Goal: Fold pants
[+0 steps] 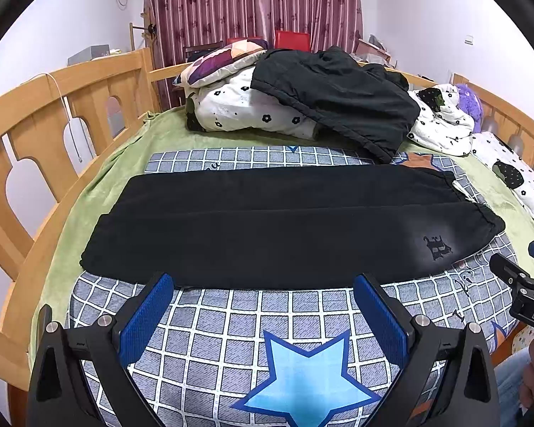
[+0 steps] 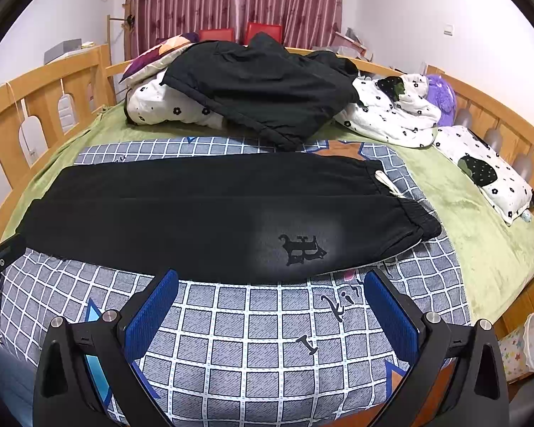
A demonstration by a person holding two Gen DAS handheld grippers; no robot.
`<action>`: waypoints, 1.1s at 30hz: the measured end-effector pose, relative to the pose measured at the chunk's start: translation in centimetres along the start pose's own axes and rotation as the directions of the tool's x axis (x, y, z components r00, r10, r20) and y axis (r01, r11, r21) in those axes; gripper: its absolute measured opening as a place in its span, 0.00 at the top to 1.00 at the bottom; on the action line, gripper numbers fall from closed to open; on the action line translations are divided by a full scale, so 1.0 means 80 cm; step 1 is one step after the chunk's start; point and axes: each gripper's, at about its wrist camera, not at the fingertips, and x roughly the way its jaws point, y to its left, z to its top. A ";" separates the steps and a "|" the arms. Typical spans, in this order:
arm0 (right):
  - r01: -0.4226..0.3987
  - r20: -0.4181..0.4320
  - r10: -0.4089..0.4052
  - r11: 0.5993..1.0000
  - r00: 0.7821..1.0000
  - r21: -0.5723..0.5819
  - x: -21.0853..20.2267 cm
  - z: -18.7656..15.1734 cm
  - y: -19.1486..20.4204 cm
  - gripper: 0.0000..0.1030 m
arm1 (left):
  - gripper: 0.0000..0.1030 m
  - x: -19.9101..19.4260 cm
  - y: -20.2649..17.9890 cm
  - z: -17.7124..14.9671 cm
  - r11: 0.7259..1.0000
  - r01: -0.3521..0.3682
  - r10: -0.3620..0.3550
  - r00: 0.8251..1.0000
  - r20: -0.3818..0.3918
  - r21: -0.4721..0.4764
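Black pants lie flat across the checked blanket, folded lengthwise, legs to the left and waistband with a white drawstring to the right. A dark logo shows near the waist. My left gripper is open and empty, just short of the pants' near edge. My right gripper is open and empty, near the front edge below the logo. The pants show in the right wrist view too. Part of the right gripper appears at the left view's right edge.
A pile of black clothes lies on flowered bedding at the far side. A wooden bed rail runs along the left and right. A pillow and purple plush toy lie at right. A bin stands beside the bed.
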 end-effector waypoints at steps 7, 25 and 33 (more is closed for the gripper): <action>0.000 0.000 0.000 1.000 1.000 0.000 0.000 0.000 -0.001 0.01 | 0.01 0.000 0.000 0.000 1.000 0.000 0.000 1.000 0.001 0.001; 0.001 0.003 -0.001 1.000 1.000 0.001 -0.002 0.001 -0.003 0.01 | 0.01 0.000 -0.001 0.000 1.000 -0.001 0.001 1.000 0.001 0.002; 0.002 0.002 -0.002 1.000 1.000 0.000 -0.002 0.001 -0.004 0.01 | 0.01 -0.002 -0.001 0.000 1.000 -0.002 0.002 1.000 0.001 0.003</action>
